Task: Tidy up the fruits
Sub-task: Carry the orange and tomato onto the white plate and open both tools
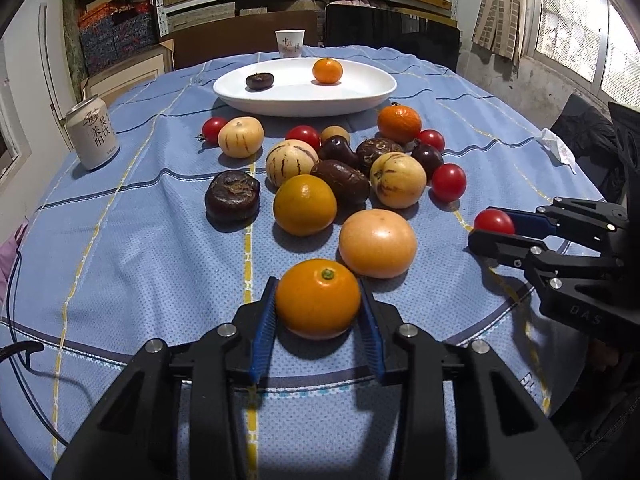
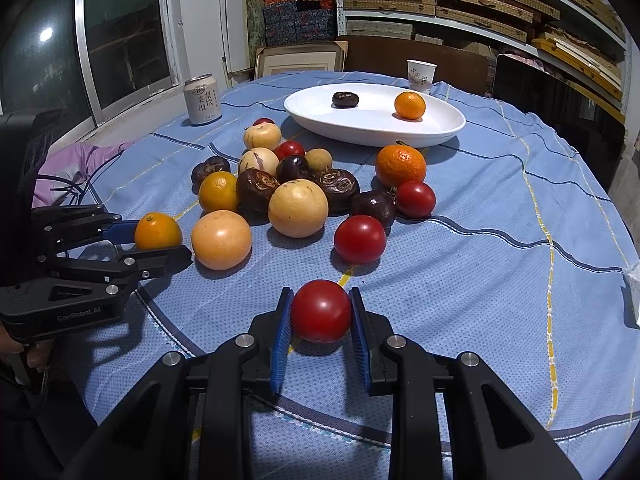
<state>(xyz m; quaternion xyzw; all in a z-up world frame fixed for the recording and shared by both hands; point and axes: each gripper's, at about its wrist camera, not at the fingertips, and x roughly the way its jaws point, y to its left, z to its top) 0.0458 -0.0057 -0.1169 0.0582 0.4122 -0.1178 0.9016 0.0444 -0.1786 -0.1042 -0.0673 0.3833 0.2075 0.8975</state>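
Fruit stock on the blue tablecloth [image 1: 132, 264], heaped between both grippers and the white plate [image 1: 360, 102] at the far end.

1 pale grapefruit-like fruit [image 1: 378, 243]: likely the heaviest; firm, rounded rind, best taken across its widest middle.

4 oranges or mandarins off the plate. 1 orange [image 1: 318, 299] sits at the near edge, pinched between the blue pads of the left gripper [image 1: 319, 312]; it looks firm, with a waxy skin that may slip, so hold at the equator. 1 mandarin [image 1: 327, 70] is already on the plate.

3 pale striped melons [image 1: 397, 180]: smooth, probably thin-skinned; light pressure advised.

About 5 dark brown, wrinkled fruits [image 1: 232, 196] in the heap, the count uncertain where they overlap, plus 1 dark fruit [image 1: 259, 81] on the plate. Rough skin should grip well.

6 red tomatoes counted across both views. 1 tomato [image 2: 321, 311] is near the front edge, squeezed between the pads of the right gripper [image 2: 321, 320]. Soft and glossy; it bruises easily, so gentle force.

1 small tan round fruit [image 1: 335, 134]: light.

Non-stock: 1 can [image 1: 93, 132], 1 paper cup [image 1: 289, 43].
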